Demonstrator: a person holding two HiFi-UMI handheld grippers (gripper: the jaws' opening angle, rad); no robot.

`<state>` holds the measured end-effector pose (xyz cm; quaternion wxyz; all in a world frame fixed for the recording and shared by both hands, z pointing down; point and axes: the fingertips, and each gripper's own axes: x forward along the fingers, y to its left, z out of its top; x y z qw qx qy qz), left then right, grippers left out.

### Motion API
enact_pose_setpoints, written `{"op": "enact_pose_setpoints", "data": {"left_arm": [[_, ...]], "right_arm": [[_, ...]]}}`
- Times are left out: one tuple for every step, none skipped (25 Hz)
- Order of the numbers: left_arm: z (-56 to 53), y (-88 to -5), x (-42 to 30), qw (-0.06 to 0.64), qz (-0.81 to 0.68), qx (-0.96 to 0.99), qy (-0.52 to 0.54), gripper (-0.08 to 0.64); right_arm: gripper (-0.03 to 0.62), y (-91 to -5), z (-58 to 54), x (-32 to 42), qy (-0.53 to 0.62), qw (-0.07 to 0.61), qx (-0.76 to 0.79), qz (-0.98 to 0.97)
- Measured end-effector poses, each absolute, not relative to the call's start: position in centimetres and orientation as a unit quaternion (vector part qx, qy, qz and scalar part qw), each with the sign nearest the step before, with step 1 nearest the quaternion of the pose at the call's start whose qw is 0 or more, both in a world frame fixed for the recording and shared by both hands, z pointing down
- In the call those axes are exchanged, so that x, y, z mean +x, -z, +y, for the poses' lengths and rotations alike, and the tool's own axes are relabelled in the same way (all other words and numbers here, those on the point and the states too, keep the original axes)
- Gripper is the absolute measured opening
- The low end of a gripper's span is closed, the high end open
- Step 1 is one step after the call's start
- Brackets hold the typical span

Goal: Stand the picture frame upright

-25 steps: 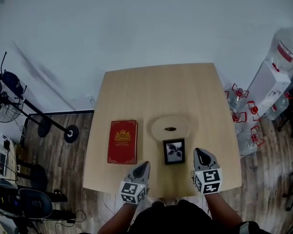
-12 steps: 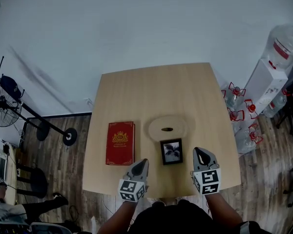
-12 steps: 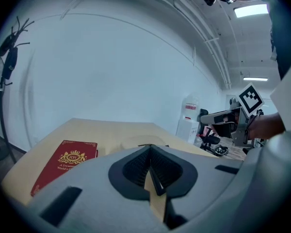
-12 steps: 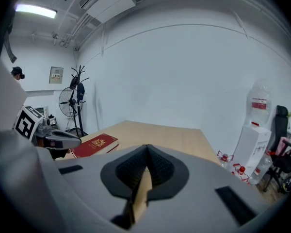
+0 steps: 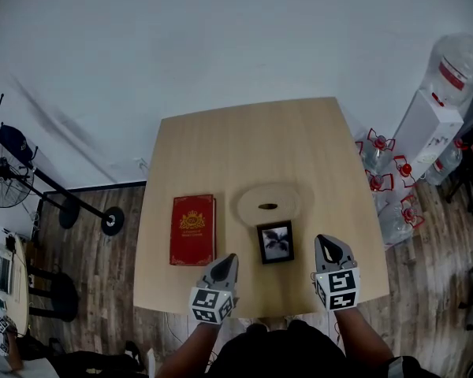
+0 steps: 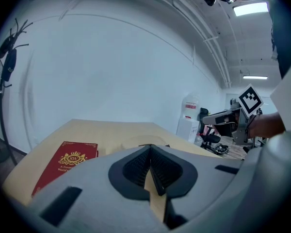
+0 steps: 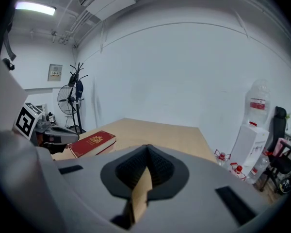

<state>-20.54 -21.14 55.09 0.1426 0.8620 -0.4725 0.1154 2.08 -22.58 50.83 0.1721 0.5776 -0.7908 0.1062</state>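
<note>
Picture frame (image 5: 276, 242) lying flat, face up, near the front edge of the wooden table (image 5: 252, 144), just beside a round wooden disc (image 5: 268, 205) and right of a red book (image 5: 193, 229), flanked by the left gripper (image 5: 227, 263) and right gripper (image 5: 325, 246), each with jaws together and empty.

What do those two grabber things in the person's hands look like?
Both are light grey plastic, tapering to a pointed beak. The left gripper and right gripper each have black ribbed pads inside the jaws and a white cube with black square markers at the back. No cables show. The person wears a dark top.
</note>
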Motion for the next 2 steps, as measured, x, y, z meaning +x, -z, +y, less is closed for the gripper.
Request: {"op": "enact_pose_setpoints", "data": {"left_arm": [[-21.06,-55.10,-20.37,0.143,-0.471,0.863,-0.116,0.001],[-20.98,-55.11,-20.19,0.143,-0.470,0.863,-0.117,0.000]], "right_arm": [[0.009,-50.80,-22.63,2.20,-0.107,0.171,0.578,-0.791],[0.009,-50.77,-22.67,2.32,-0.107,0.171,0.578,-0.790]]}}
